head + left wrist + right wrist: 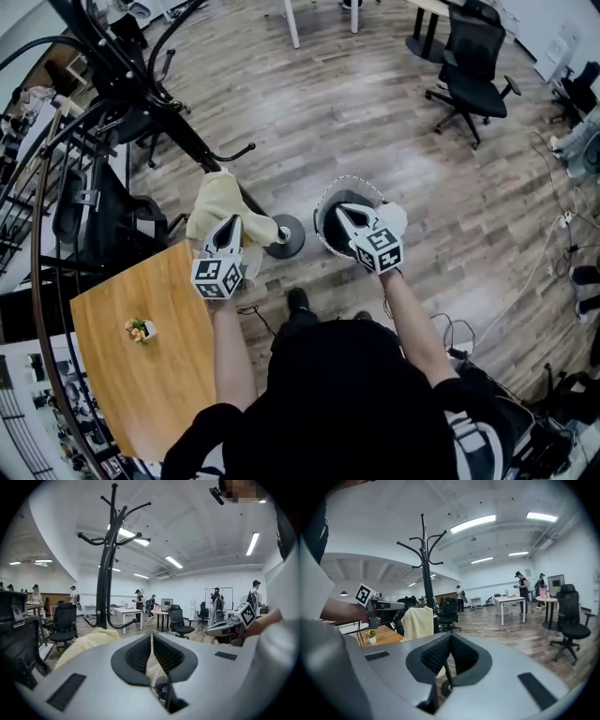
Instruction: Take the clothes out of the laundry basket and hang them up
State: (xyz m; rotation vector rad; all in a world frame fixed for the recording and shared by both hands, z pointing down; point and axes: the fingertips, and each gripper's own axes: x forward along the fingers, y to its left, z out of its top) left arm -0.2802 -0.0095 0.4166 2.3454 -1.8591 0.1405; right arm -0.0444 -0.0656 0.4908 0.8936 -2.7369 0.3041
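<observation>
A pale yellow garment [217, 202] hangs bunched from my left gripper [228, 225], which is shut on it; in the left gripper view the cloth [82, 645] spills out left of the closed jaws [152, 638]. The round laundry basket [324, 214] stands on the floor, dark inside. Above it hovers my right gripper [341, 214], jaws together [450, 640], with no cloth seen between them. The black coat rack [186, 139] rises just beyond the garment, its hooks [115, 531] high ahead. The right gripper view shows the garment [417, 623] hanging beside the rack's pole [425, 569].
A wooden table [155, 375] with a small potted plant [140, 330] lies at my left. The rack's round base [285, 235] sits between garment and basket. Black office chairs [473, 64] and white desks [511, 603] stand farther off; cables [548, 262] trail on the floor at right.
</observation>
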